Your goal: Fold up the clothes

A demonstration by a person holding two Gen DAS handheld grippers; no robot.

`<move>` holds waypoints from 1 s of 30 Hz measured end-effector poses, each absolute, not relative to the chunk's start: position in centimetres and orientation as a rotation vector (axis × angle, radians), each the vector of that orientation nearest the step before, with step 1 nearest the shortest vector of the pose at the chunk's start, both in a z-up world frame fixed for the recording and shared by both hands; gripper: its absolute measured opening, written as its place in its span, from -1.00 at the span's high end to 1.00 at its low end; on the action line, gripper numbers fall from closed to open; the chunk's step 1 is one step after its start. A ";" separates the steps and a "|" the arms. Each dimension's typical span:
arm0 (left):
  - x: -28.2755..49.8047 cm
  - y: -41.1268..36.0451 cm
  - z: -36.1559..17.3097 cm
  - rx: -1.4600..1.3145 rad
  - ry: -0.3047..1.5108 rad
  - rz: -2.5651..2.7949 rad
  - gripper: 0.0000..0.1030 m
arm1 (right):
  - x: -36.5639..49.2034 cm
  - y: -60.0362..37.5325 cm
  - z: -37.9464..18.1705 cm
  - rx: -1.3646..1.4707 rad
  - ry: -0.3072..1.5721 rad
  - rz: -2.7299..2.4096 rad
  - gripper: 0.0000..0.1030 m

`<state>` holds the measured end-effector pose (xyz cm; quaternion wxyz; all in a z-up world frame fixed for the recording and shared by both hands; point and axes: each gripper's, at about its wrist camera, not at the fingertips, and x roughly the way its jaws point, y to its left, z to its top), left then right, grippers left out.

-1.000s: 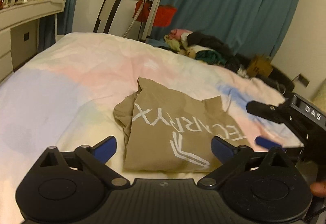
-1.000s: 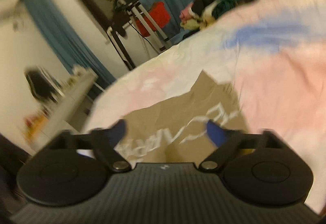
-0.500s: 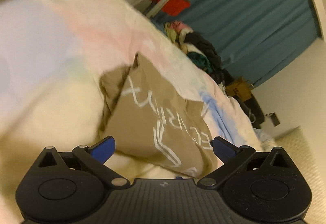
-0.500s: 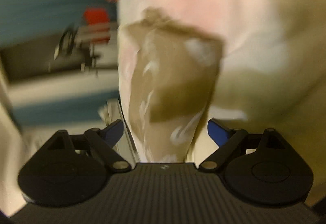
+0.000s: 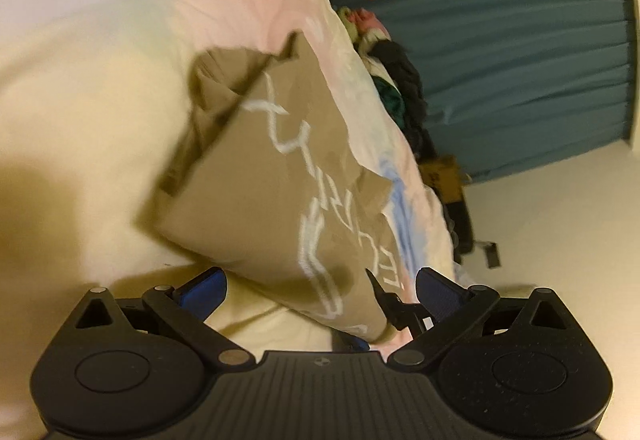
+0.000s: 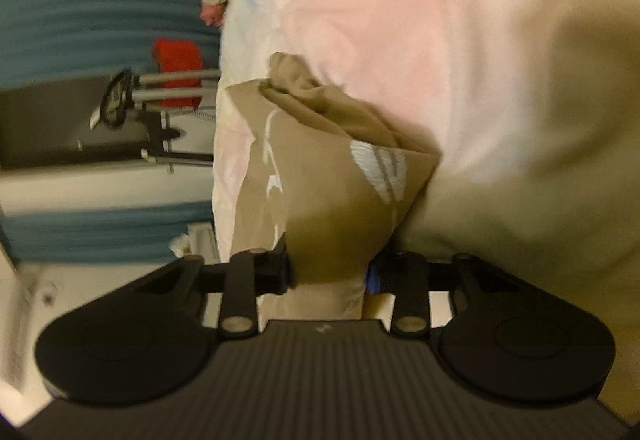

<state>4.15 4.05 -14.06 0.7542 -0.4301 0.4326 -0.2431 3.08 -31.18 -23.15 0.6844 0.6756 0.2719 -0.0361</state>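
A folded tan T-shirt (image 5: 260, 176) with white lettering lies on the pastel bedspread (image 5: 80, 112). My left gripper (image 5: 320, 290) is open, its blue pads on either side of the shirt's near edge. My right gripper (image 6: 330, 272) is rolled on its side and shut on the tan shirt (image 6: 332, 192), with a thick fold of cloth between its fingers. The right gripper's black fingertip also shows in the left wrist view (image 5: 390, 306), at the shirt's near right corner.
A pile of unfolded clothes (image 5: 400, 80) lies at the far edge of the bed. Teal curtains (image 5: 520, 40) hang behind it. A metal stand with a red item (image 6: 176, 76) stands beside the bed. A cardboard box (image 5: 444, 176) sits on the floor.
Both grippers have rolled and dropped close to the shirt. The right gripper was open and has closed on the shirt's edge. The left gripper stays open.
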 end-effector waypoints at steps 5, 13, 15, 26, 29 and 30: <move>5.7 3.6 -15.0 -0.963 0.950 -0.531 -0.95 | 2.3 -31.3 -21.5 1.481 0.564 -0.031 0.43; 6.4 6.7 -17.5 -1.182 0.888 -0.406 -0.22 | 2.4 -31.3 -20.8 1.447 0.534 -0.016 0.46; 6.5 6.8 -17.5 -1.178 0.874 -0.409 0.09 | 2.4 -31.1 -20.5 1.432 0.522 -0.010 0.47; 4.9 6.5 -14.3 -1.122 0.819 -0.467 0.52 | 1.0 -31.1 -18.3 1.350 0.466 -0.004 0.47; 4.0 5.9 -12.2 -1.115 0.811 -0.502 0.54 | -0.3 -31.5 -17.0 1.363 0.435 0.006 0.47; 3.9 5.7 -11.5 -1.112 0.811 -0.510 0.54 | -0.7 -31.6 -16.5 1.367 0.425 0.009 0.47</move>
